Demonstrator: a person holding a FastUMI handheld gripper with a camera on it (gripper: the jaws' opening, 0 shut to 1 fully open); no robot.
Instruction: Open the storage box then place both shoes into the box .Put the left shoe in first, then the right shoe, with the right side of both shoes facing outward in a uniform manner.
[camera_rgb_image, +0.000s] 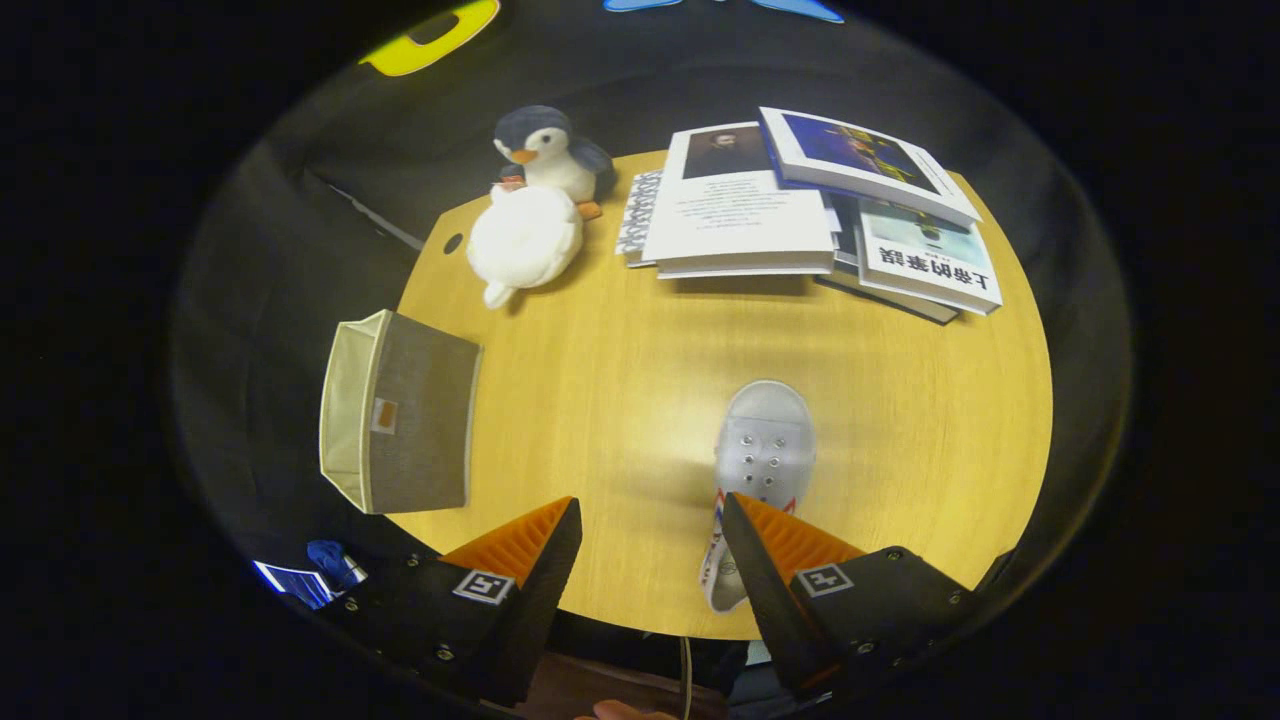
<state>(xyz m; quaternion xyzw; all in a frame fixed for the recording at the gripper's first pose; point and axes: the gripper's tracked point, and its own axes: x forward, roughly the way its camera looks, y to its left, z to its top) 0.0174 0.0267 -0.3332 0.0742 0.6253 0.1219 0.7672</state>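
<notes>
Spread wide with nothing between its fingers, the claw (650, 510) hangs over the near edge of the round light-wood table (620, 400). Touching or just in front of the inner side of its right finger, at about 1 o'clock from the gap, lies a white canvas lace-up shoe with metal eyelets and a red-and-blue striped trim (762, 455); its toe points away from the claw and its heel end is partly hidden behind that finger. Whether it is the left or the right shoe cannot be told. At about 10 o'clock from the claw, at the table's edge, stands the grey fabric storage box with a cream lining (400, 415), unfolded with its mouth turned toward 9 o'clock, and no shoe shows inside it. Judging by this, the opening step looks done, while both placements remain. Beyond, at 11 o'clock, rest two plush penguins (535, 205), and at 1 o'clock a loose pile of books (810, 205).
</notes>
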